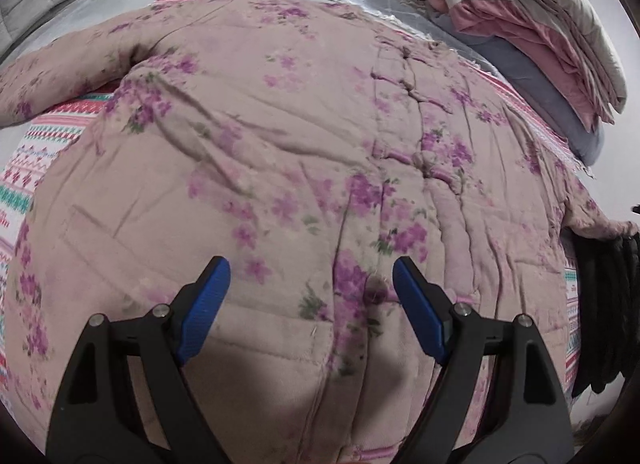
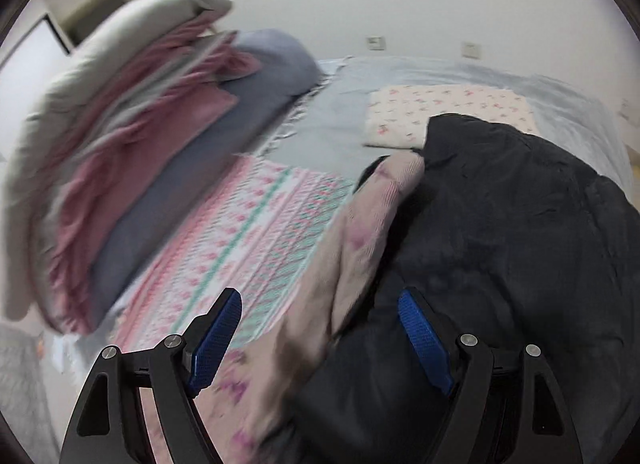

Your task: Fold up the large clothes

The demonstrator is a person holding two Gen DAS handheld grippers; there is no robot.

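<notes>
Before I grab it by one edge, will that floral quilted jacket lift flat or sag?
Probably sag: the floral quilted jacket lies in soft creases, so it looks floppy. Its padded stitching suggests some bulk and weight. Both the left gripper and the right gripper are open, so nothing supports it yet.

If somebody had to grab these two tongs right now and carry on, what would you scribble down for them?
Left tongs: open, empty, hovering over the floral quilted jacket.
Right tongs: open, empty, over the jacket's sleeve where it lies against the black coat; that view is blurred.
Layout: the jacket lies spread flat on the patterned blanket, one sleeve stretched out to the side. The black coat sits in a heap at the jacket's edge. A pile of folded bedding lies beside the jacket.
Done: the jacket is laid out, no fold visible yet.
Left: fold in the sleeves and body, then probably the black coat.
</notes>
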